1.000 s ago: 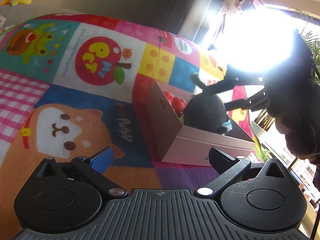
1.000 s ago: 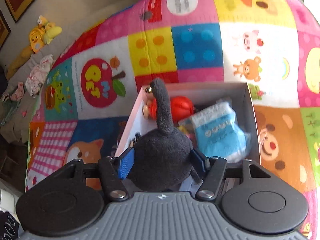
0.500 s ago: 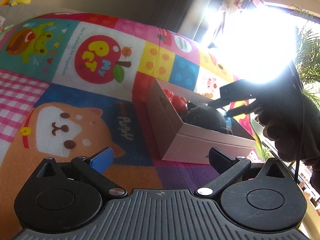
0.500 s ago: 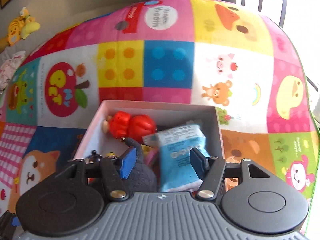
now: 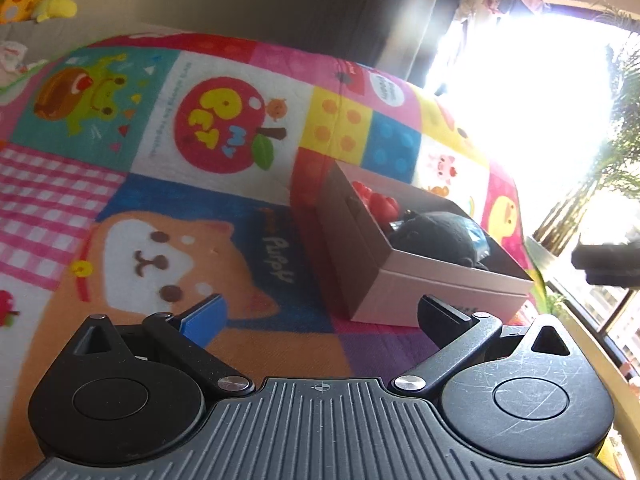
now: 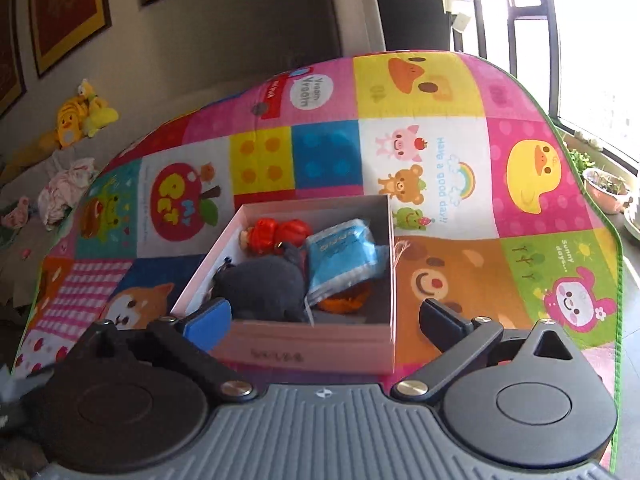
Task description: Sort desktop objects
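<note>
A bright patchwork play mat (image 6: 440, 92) printed with cartoon animals, an apple and coloured squares covers the whole work surface. On it, near the middle, sits an open pale pink cardboard box (image 6: 312, 344) with straight walls and faint lettering on its near side. Inside the box, at the near left, lies a dark grey plush toy (image 6: 268, 288), soft and rounded, with a narrow part reaching toward the far wall. To its right a light blue plastic packet (image 6: 344, 256) leans crumpled above something orange (image 6: 348, 300). A small red figure (image 6: 276, 232) lies at the far left corner. The right gripper (image 6: 324, 320) hangs just in front of the box, its jaws opening wide with nothing held. The left gripper (image 5: 320, 312) hovers over the mat left of the box (image 5: 440, 292), jaws spread and empty.
</note>
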Motion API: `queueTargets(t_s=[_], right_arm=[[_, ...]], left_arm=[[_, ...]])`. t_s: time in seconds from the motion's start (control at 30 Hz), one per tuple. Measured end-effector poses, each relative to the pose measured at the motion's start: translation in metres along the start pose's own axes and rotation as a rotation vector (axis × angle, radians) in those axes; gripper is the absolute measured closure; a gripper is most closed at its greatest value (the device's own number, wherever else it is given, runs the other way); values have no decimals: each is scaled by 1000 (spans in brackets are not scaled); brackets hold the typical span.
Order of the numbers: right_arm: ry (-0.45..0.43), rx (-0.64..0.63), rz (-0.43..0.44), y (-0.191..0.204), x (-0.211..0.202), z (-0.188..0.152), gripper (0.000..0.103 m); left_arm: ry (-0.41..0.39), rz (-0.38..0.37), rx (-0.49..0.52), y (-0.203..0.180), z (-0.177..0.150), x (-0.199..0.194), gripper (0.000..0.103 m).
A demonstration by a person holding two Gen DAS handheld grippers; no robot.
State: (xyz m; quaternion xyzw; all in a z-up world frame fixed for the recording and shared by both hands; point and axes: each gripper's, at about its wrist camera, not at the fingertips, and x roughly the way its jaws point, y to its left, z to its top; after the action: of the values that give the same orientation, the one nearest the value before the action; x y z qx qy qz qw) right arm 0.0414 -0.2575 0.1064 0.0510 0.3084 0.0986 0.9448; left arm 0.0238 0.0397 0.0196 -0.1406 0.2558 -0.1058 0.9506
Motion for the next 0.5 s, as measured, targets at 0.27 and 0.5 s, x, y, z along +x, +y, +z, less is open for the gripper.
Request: queueTargets(t_s=[0.27, 0.5], right_arm=[[127, -87, 117, 24, -36, -86, 0], [149, -46, 78, 35, -16, -107, 0]], left_arm=[[63, 80, 216, 2, -14, -86, 0], [123, 211, 176, -7, -33, -61, 0]])
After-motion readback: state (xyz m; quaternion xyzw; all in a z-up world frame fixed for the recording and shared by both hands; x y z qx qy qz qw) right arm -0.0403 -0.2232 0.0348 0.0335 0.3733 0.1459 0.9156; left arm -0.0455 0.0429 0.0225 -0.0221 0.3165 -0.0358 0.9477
